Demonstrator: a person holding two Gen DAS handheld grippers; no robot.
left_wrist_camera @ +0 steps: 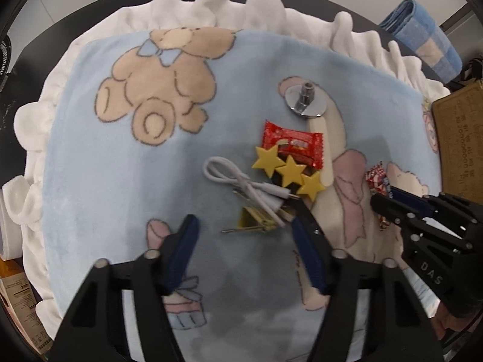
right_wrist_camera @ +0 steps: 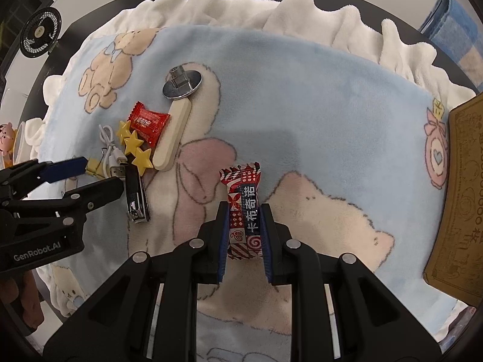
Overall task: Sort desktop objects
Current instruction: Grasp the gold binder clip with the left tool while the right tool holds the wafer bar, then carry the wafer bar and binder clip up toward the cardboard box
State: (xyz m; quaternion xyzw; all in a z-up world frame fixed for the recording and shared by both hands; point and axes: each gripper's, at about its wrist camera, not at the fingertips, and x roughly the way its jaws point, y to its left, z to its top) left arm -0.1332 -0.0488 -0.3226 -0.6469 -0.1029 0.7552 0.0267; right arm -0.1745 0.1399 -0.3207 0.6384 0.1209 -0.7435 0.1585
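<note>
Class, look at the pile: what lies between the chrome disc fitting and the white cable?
The red candy wrapper and yellow star clip, seen in both views, between fitting and cable.

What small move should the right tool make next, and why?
Probably lift a little. The right tool is already shut on the patterned candy, which lies on the blue blanket, apart from the pile near the star clip. Raising it frees the wrapper for sorting.

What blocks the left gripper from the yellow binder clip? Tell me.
The white USB cable lies across the yellow binder clip, its plugs on top of it. The open left gripper otherwise has a clear path; the nail clipper lies just beside its right finger.
</note>
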